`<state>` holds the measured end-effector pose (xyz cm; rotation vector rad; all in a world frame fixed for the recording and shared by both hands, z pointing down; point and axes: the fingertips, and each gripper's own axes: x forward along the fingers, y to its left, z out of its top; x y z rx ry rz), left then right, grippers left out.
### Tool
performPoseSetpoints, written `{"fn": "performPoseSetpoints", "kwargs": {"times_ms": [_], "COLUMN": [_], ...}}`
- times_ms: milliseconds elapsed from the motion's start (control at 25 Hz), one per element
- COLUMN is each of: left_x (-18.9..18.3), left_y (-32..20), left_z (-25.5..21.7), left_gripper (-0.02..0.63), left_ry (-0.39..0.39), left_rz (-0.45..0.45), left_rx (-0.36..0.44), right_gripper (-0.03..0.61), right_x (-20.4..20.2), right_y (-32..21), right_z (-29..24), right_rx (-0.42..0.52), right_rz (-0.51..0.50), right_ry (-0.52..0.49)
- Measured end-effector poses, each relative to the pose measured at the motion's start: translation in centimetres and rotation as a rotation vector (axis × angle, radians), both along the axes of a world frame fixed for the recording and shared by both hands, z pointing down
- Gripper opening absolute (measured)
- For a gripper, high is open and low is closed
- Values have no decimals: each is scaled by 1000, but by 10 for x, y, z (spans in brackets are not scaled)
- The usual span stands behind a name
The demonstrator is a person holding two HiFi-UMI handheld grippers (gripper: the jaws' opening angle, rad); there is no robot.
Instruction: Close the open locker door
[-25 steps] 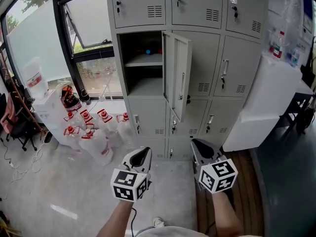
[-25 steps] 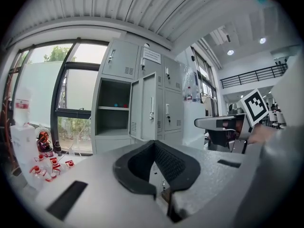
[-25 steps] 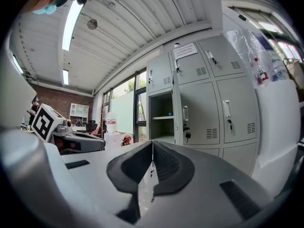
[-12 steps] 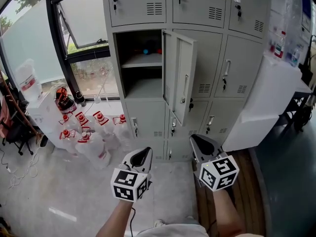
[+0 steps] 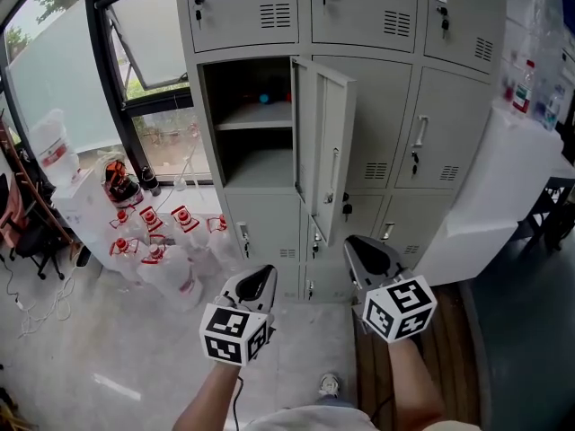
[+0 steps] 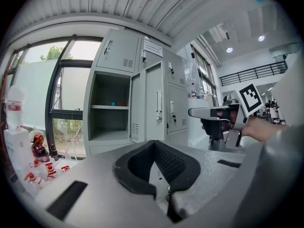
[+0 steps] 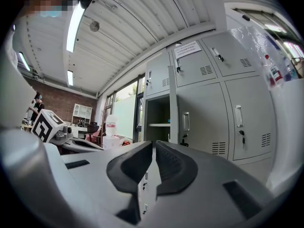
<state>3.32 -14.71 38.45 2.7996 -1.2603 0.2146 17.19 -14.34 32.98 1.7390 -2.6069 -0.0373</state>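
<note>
Locker door (image 5: 325, 142) is standing open ahead; I am holding the left gripper (image 5: 261, 273) and right gripper (image 5: 357, 245) short of it, both with jaws together, gripping nothing.

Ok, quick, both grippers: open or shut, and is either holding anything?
Left gripper: shut, nothing between the jaws.
Right gripper: shut, nothing between the jaws.
</note>
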Motion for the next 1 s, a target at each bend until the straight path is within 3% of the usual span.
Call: {"fn": "performPoseSetpoints", "kwargs": {"times_ms": [480,1000], "left_x": [42,58], "left_y": [-56,-94], "left_z": [-8,-10], "left_gripper": [6,6], "left_ry": [-13,-14], "left_rz": [-67,-167], "left_rx": [15,22], "right_gripper": [14,100], "right_x": [27,30], "right_y": [-69,-106], "right_z": [-16,-30], "right_rx": [37,69], "right_rz": [-125,-319], "right_ry": [3,-24]}}
